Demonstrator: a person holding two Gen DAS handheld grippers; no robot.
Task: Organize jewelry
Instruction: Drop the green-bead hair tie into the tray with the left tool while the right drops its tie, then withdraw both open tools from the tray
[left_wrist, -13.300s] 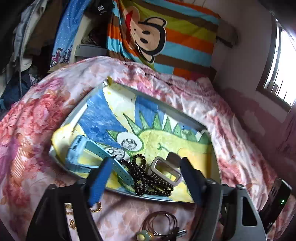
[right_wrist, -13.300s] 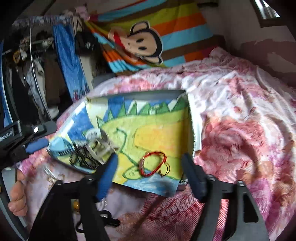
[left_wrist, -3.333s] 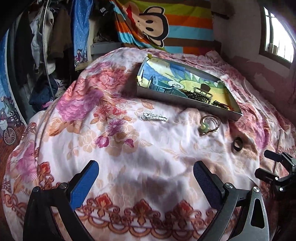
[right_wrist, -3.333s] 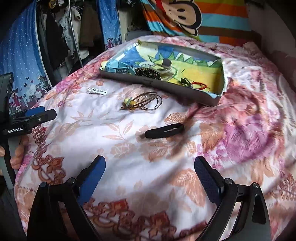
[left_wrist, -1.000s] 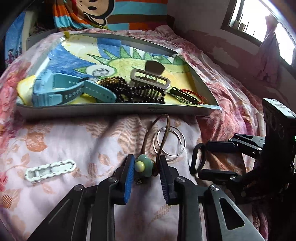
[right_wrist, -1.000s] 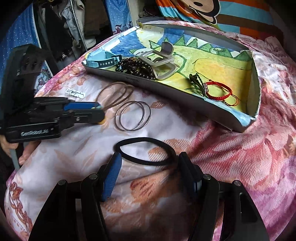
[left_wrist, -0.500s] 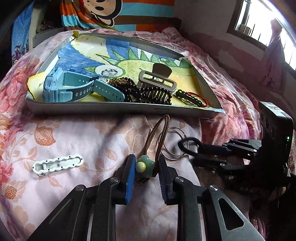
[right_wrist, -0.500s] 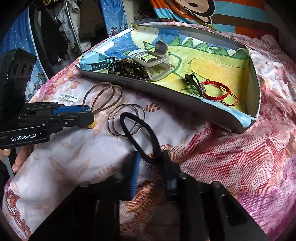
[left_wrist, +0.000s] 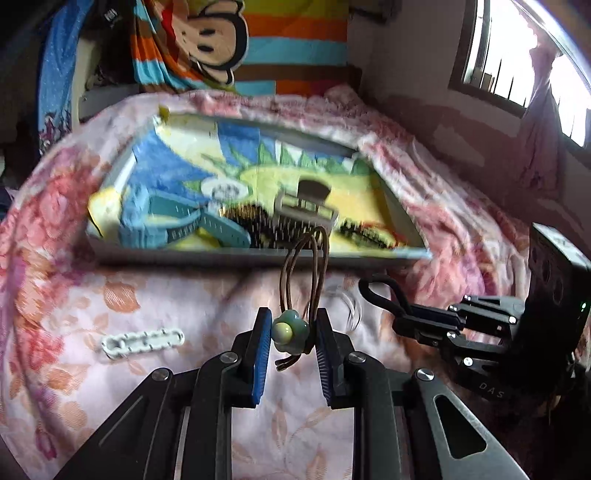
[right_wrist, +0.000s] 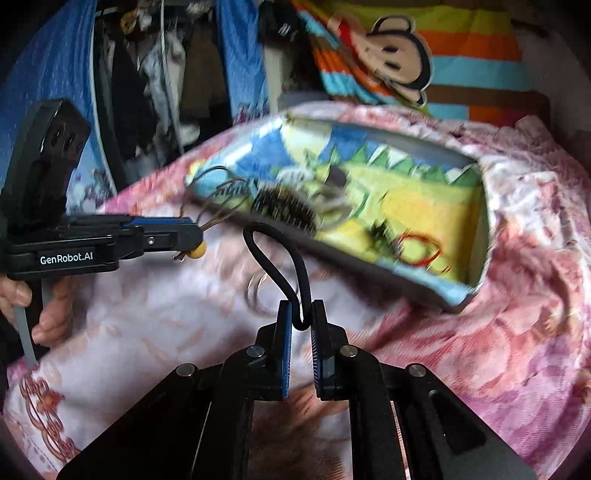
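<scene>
My left claw (left_wrist: 291, 334) clamps the green flower bead of a brown cord hair tie (left_wrist: 303, 271); my right claw (right_wrist: 300, 317) is closing on a black elastic hair band (right_wrist: 280, 264), pinched between its pads. Both hang above the pink floral bedspread (left_wrist: 66, 306), before the shallow grey tray with a blue-and-yellow drawing (left_wrist: 236, 254). A striped monkey blanket (left_wrist: 236, 44) hangs behind, with a barred window (left_wrist: 517, 55) at right.

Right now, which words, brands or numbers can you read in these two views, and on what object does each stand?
"GenRobot.AI": white print on the side of the left gripper, in the right wrist view.
"DAS": faint letters on the body of the right gripper, in the left wrist view.
Nothing else is readable; the tray is blurred.
</scene>
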